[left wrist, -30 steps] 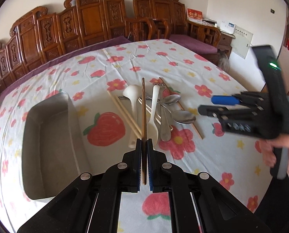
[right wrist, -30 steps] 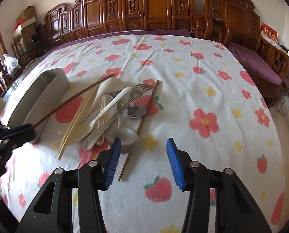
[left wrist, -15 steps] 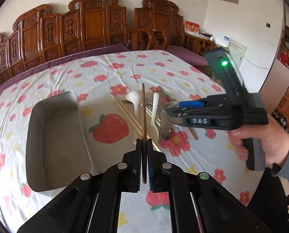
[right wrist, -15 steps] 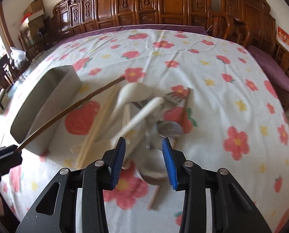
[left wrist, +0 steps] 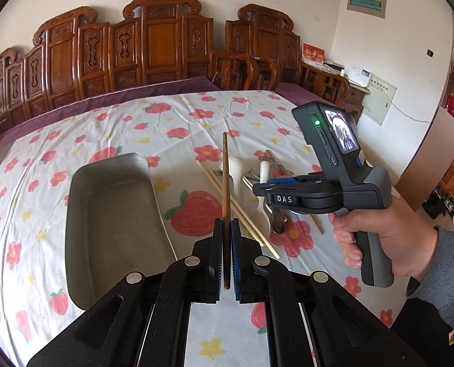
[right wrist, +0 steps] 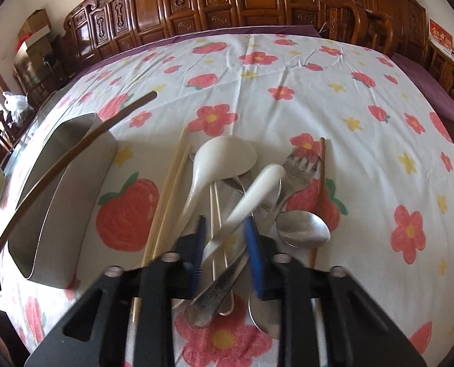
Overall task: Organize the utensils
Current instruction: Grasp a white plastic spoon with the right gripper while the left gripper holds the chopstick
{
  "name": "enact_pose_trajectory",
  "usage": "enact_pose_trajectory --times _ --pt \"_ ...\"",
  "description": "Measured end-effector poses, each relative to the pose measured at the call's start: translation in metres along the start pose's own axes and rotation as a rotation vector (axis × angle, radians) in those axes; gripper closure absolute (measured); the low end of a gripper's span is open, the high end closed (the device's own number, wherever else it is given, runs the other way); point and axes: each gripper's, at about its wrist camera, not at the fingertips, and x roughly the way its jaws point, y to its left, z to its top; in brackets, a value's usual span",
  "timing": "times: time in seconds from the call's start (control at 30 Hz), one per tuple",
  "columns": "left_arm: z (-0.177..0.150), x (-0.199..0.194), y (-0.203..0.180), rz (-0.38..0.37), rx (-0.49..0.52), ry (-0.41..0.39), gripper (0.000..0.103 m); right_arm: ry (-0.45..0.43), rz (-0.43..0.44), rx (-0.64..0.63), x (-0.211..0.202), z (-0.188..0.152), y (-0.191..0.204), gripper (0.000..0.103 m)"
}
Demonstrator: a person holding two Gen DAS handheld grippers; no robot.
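My left gripper [left wrist: 226, 253] is shut on a dark brown chopstick [left wrist: 225, 183] and holds it above the table, right of a steel tray [left wrist: 111, 214]. The chopstick [right wrist: 59, 159] and tray [right wrist: 59, 189] also show in the right wrist view. My right gripper [right wrist: 227, 244] is open and low over the utensil pile, its blue pads on either side of a white spoon handle [right wrist: 251, 198]. The pile holds a white ladle spoon [right wrist: 224, 159], pale chopsticks [right wrist: 172, 183], a fork [right wrist: 300, 168] and metal spoons [right wrist: 303, 229]. In the left wrist view the right gripper [left wrist: 288, 189] covers part of the pile.
A strawberry and flower tablecloth [right wrist: 318, 85] covers the table. Carved wooden chairs [left wrist: 166, 46] line the far edge. Another brown chopstick [right wrist: 321, 180] lies right of the fork. Boxes [right wrist: 34, 30] stand at the far left of the room.
My right gripper has come down and forward onto the utensil pile and narrowed its opening. My left gripper has lifted a little and keeps the brown chopstick.
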Motion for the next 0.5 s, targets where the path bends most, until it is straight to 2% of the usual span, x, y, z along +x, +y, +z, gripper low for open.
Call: enact_pose_trajectory --times 0.03,0.07,0.17,0.43,0.5 --pt "0.000 -0.001 0.000 0.002 0.000 -0.003 0.098 0.000 -0.003 -0.002 0.000 0.000 0.001 0.087" --pt "0.000 -0.002 0.001 0.005 0.000 -0.005 0.098 -0.002 -0.006 -0.004 -0.001 0.001 0.001 0.095" --pt "0.001 -0.004 0.003 0.010 -0.006 -0.009 0.098 -0.011 -0.012 -0.013 -0.006 0.003 0.002 0.103" --pt "0.003 -0.008 0.016 0.024 -0.032 -0.023 0.098 -0.002 -0.017 -0.022 -0.011 0.004 0.000 0.102" --pt "0.003 -0.009 0.018 0.027 -0.035 -0.023 0.098 0.003 -0.014 -0.016 -0.009 0.004 0.001 0.097"
